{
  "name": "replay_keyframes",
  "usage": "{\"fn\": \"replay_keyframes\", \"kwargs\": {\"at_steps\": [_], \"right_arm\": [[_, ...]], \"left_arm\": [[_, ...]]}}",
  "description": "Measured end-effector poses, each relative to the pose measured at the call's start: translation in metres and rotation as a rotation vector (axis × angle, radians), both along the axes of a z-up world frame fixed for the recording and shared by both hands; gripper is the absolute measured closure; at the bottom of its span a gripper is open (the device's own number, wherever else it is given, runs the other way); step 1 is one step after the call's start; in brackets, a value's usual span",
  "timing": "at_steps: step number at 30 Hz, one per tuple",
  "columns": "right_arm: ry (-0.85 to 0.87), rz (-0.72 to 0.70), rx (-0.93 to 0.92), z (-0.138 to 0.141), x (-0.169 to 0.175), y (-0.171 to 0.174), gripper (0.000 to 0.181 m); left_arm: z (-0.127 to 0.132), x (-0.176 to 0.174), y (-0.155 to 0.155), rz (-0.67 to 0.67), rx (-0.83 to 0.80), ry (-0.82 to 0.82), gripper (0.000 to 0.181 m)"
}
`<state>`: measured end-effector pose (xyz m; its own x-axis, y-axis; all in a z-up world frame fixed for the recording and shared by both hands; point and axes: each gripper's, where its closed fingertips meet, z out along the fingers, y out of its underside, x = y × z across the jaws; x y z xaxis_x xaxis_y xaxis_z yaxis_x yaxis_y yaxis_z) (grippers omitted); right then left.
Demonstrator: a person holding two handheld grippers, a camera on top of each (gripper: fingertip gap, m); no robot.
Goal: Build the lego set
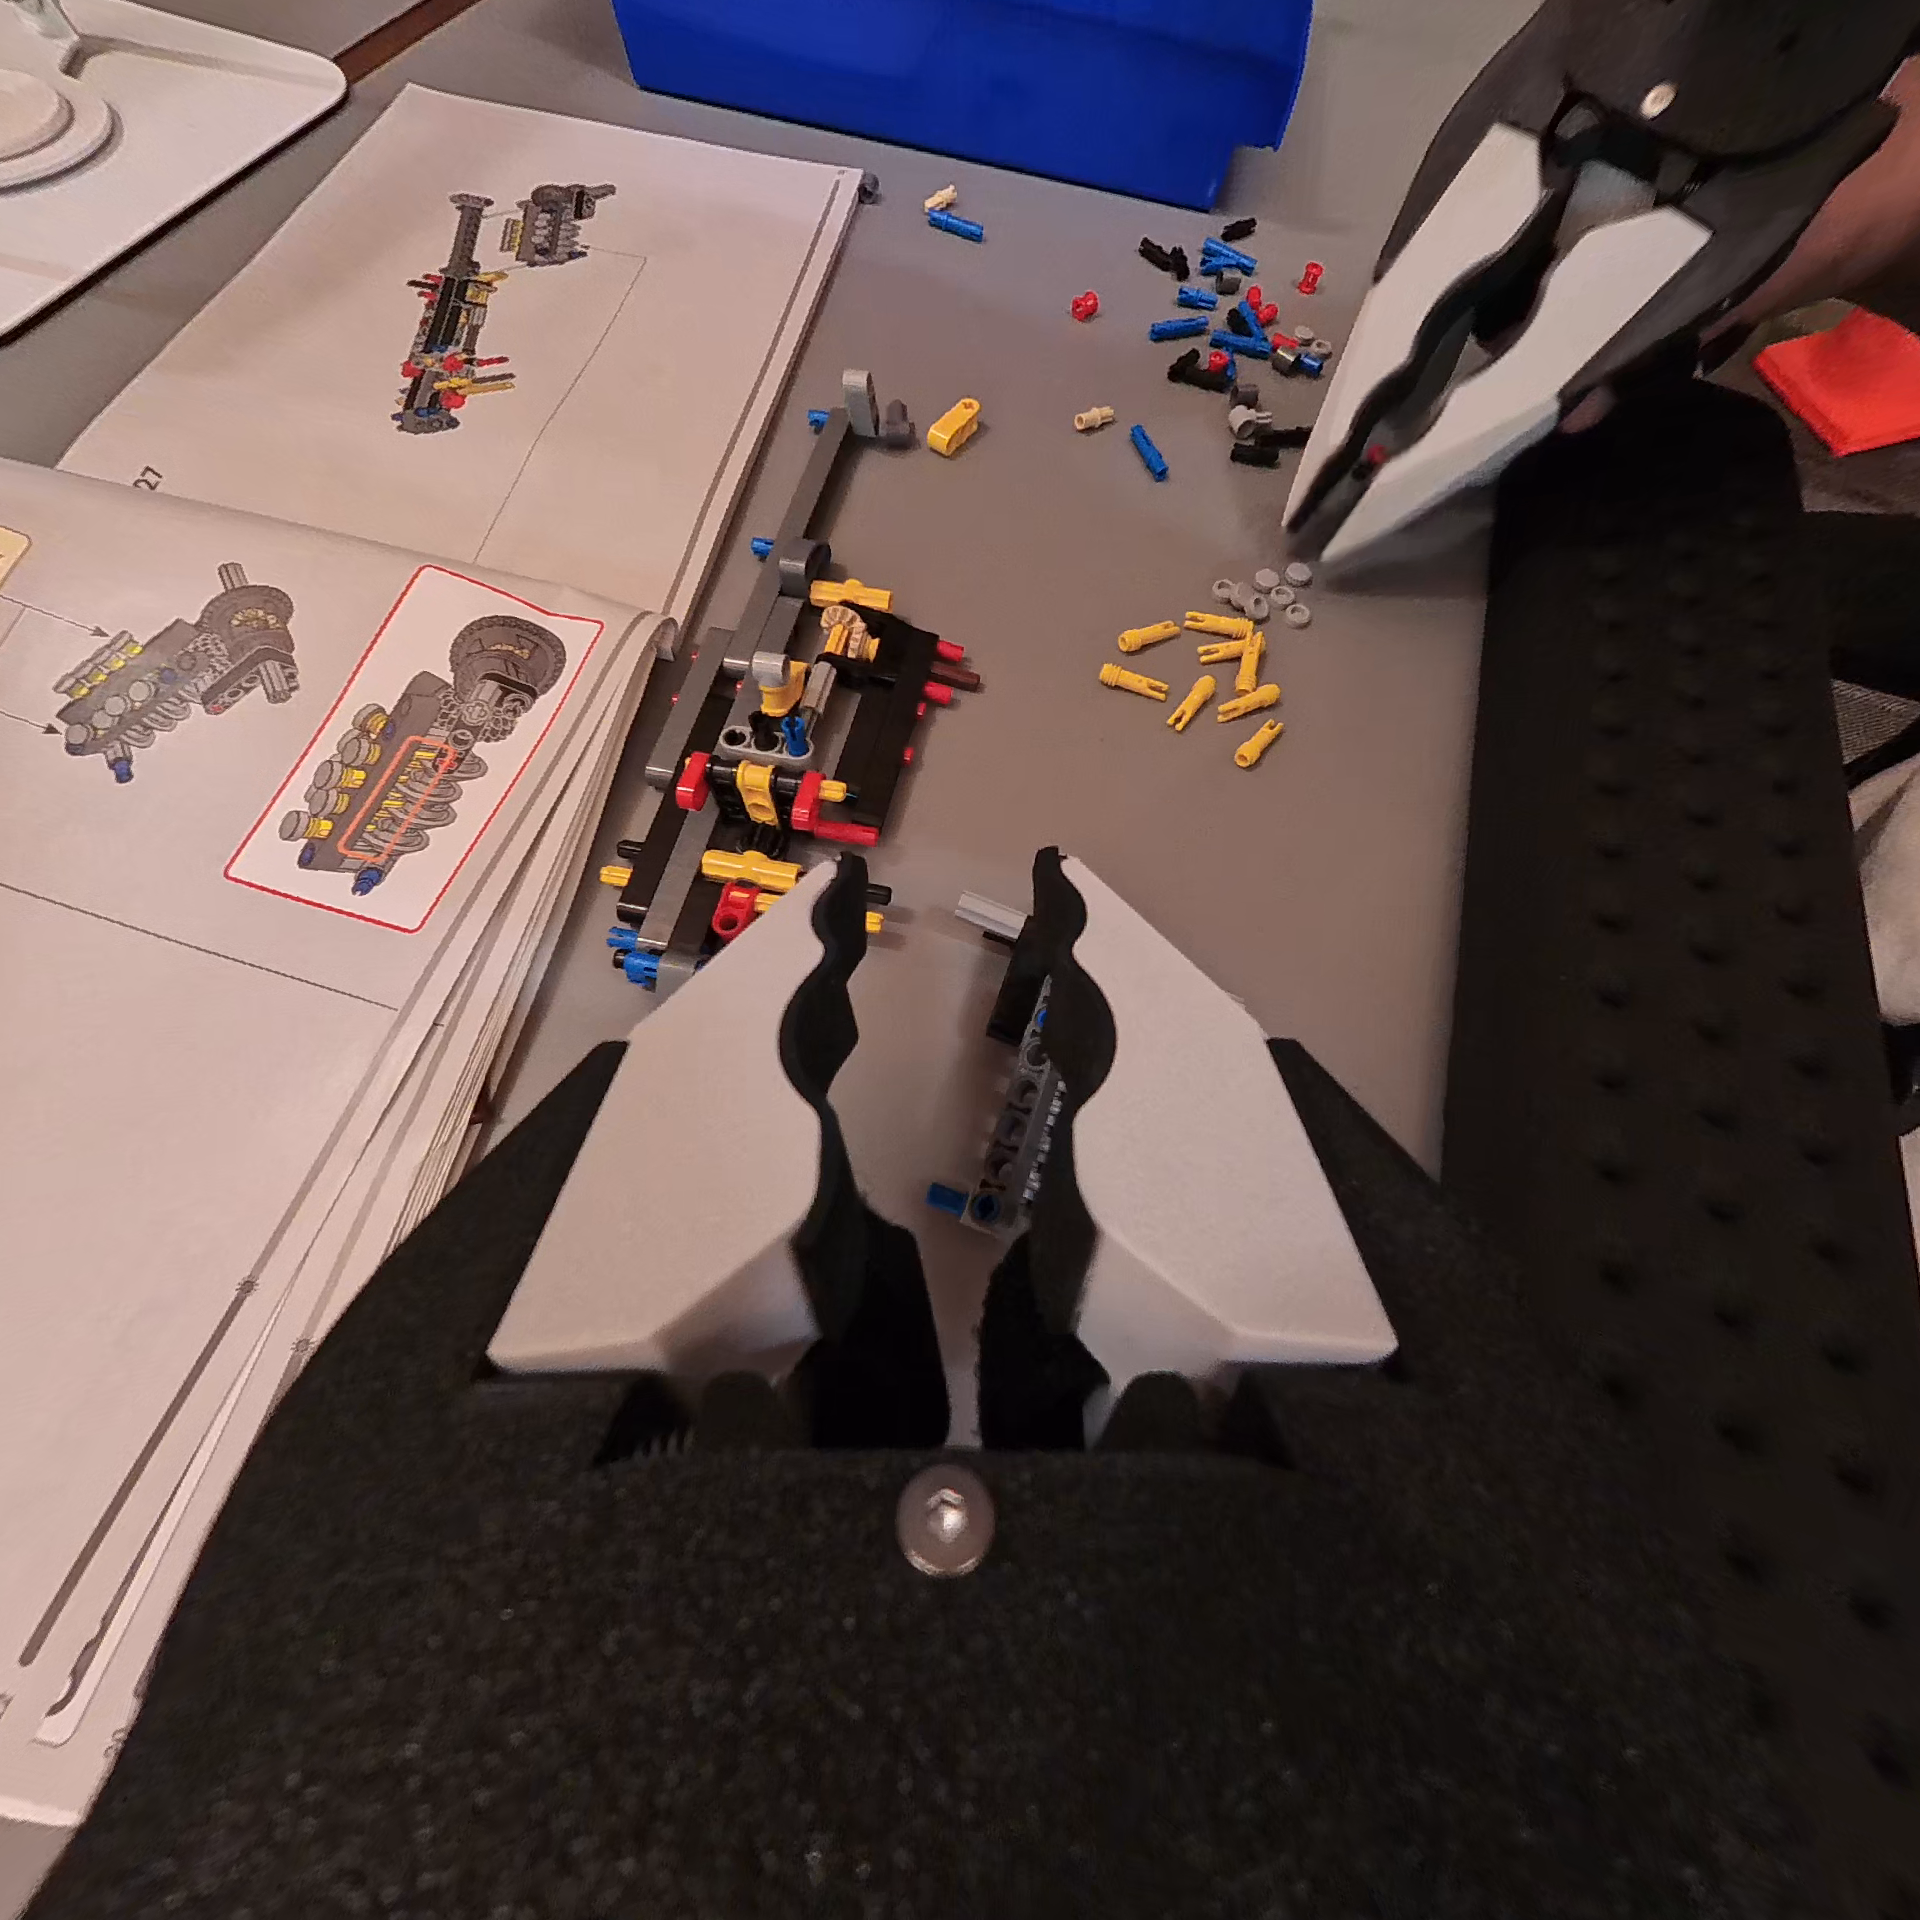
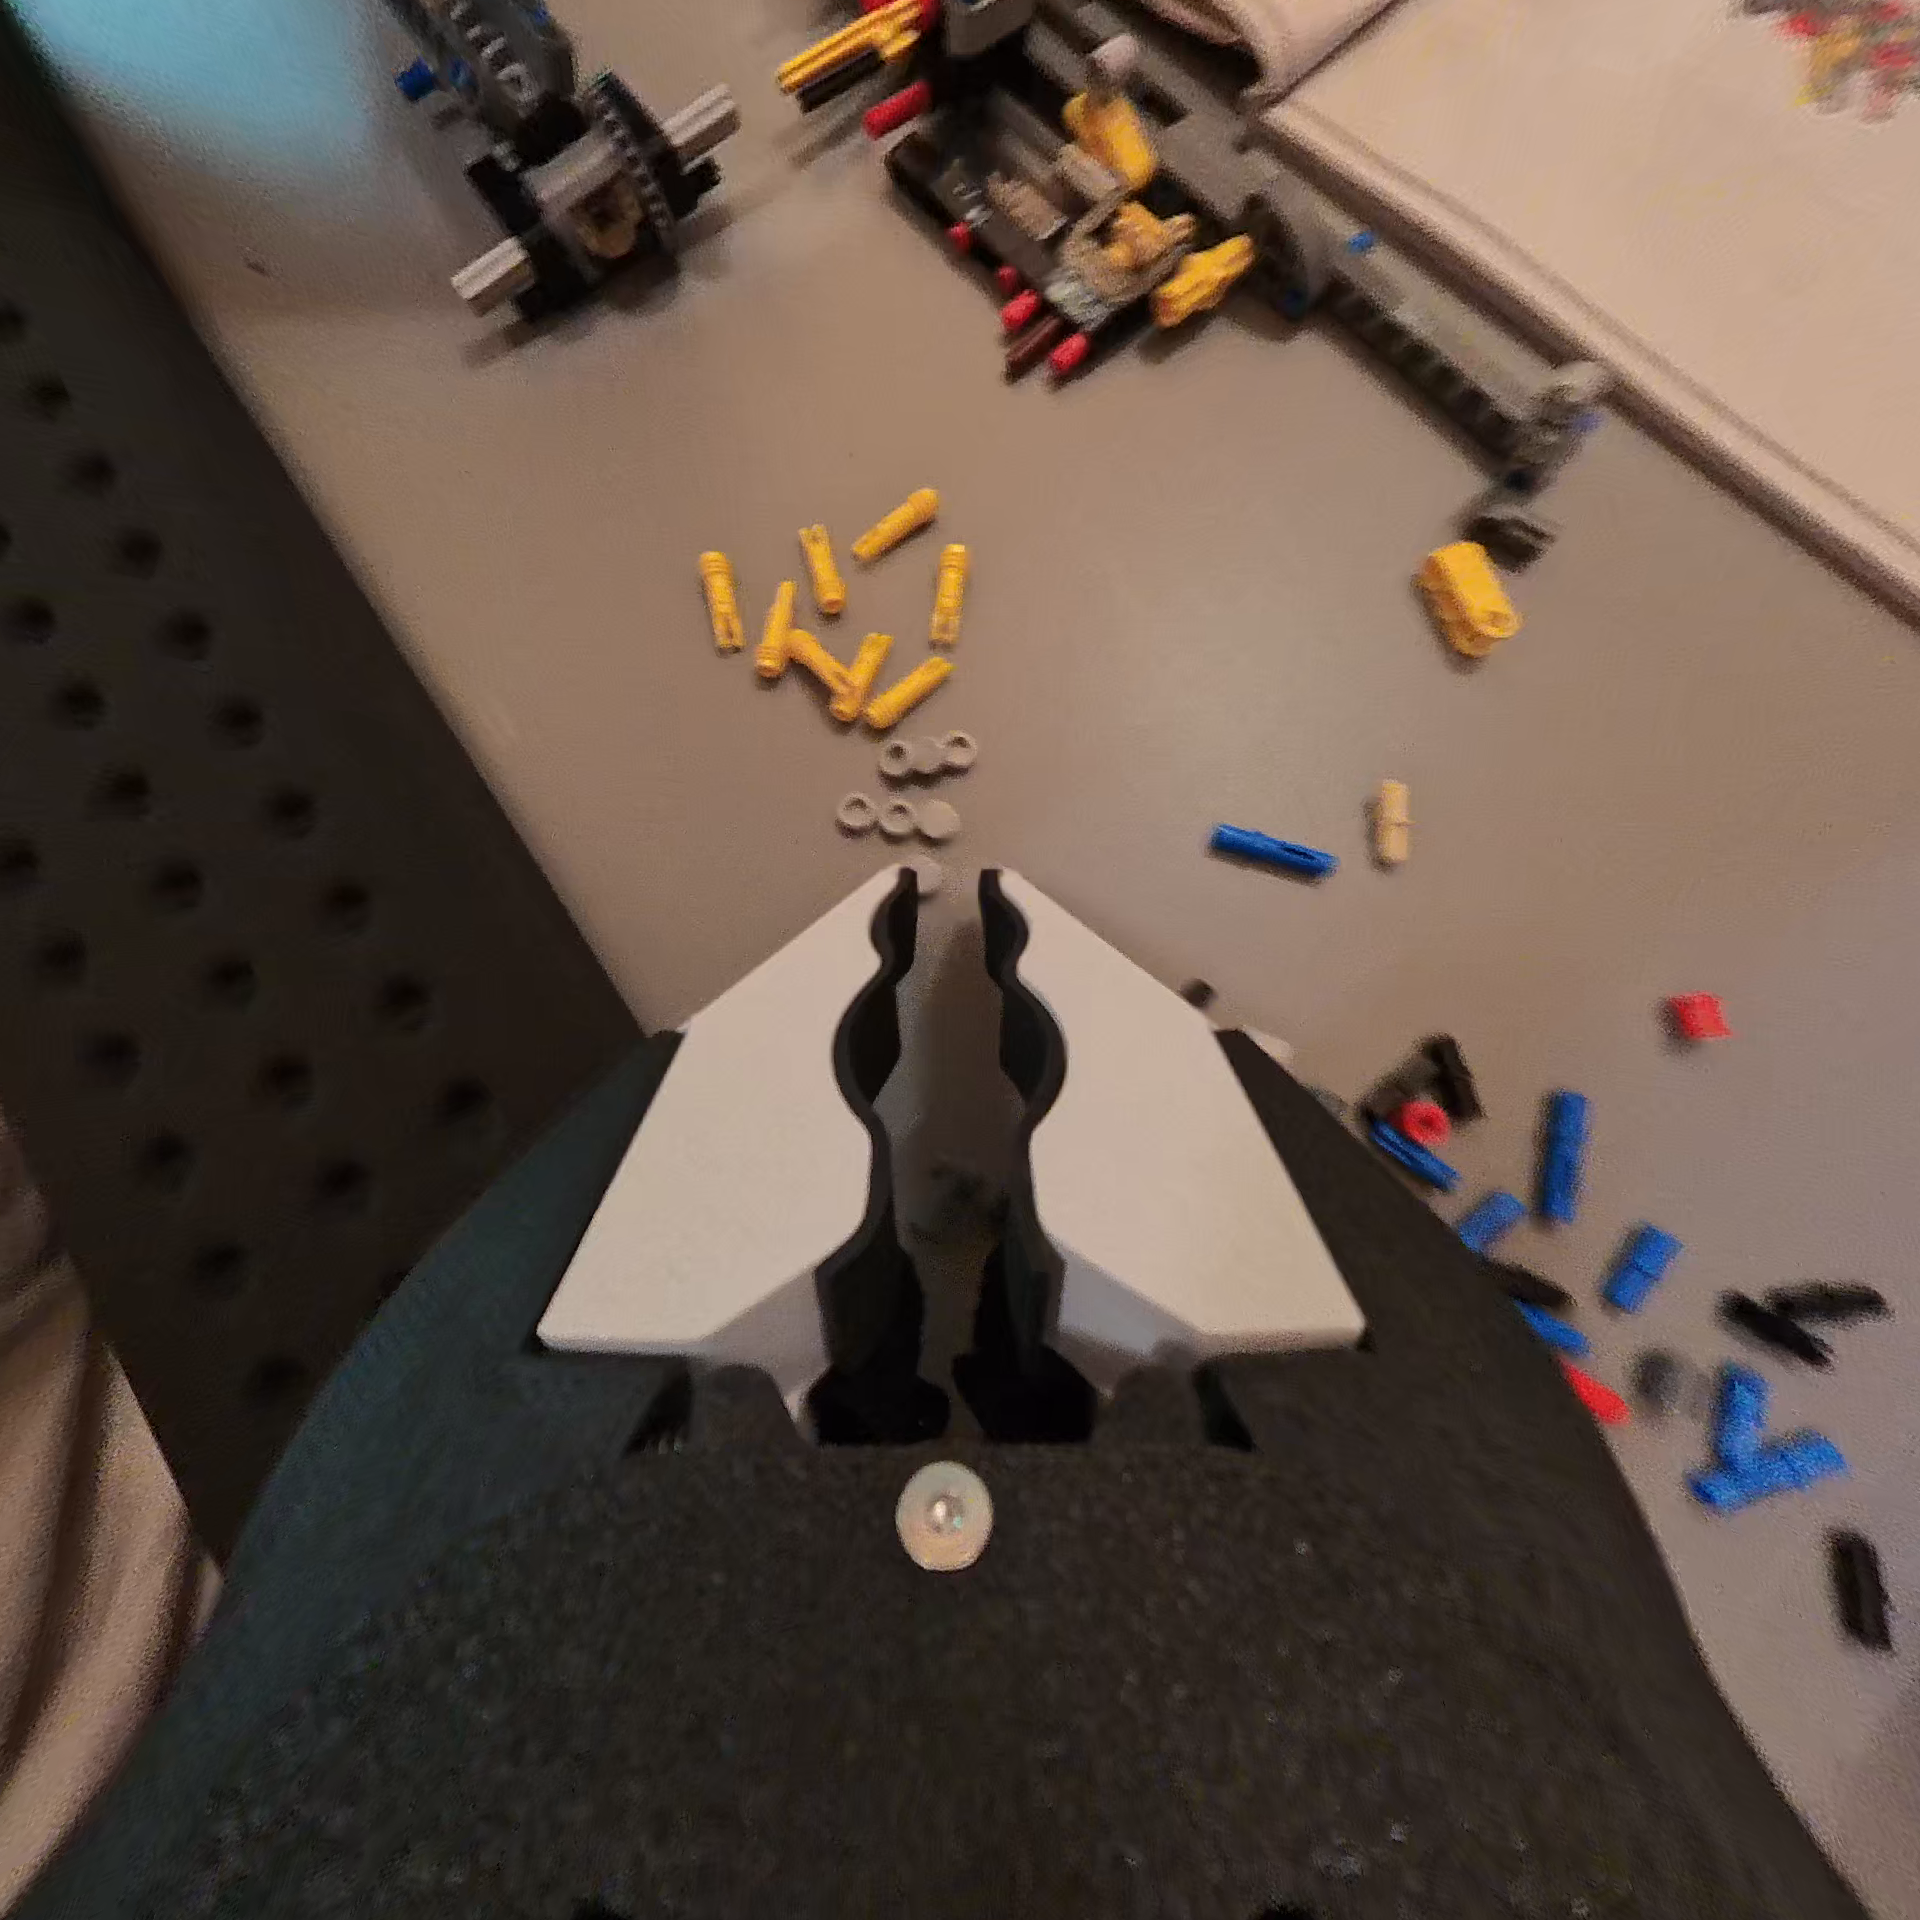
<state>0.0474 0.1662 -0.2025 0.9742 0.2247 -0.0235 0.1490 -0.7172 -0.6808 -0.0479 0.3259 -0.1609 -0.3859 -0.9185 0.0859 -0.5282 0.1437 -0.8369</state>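
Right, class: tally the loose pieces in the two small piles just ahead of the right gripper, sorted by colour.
Yellow pins: 8
Grey round pieces: 7
Total: 15

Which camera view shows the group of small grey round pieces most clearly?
The right wrist view: the small grey round pieces lie just ahead of the right claw, near the centre. The left wrist view shows them smaller and farther off, beside the yellow pins.
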Motion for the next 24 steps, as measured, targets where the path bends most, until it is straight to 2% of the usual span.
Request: {"fn": "replay_keyframes", "kwargs": {"at_steps": [5, 8, 14, 24], "right_arm": [[-0.078, -0.306, 0.078, 0.014, 0.083, -0.045, 0.171], [-0.085, -0.381, 0.062, 0.007, 0.109, -0.070, 0.171], [-0.058, -0.375, 0.024, -0.007, 0.113, -0.077, 0.171], [-0.042, -0.351, 0.021, -0.009, 0.109, -0.072, 0.171]], "left_arm": [[0.000, 0.000, -0.001, -0.003, -0.003, 0.000, 0.151], [-0.002, 0.000, -0.002, -0.009, -0.002, 0.009, 0.151], [-0.005, 0.000, -0.002, -0.008, 0.002, 0.017, 0.151], [-0.006, 0.000, -0.003, -0.010, 0.005, 0.019, 0.151]]}}
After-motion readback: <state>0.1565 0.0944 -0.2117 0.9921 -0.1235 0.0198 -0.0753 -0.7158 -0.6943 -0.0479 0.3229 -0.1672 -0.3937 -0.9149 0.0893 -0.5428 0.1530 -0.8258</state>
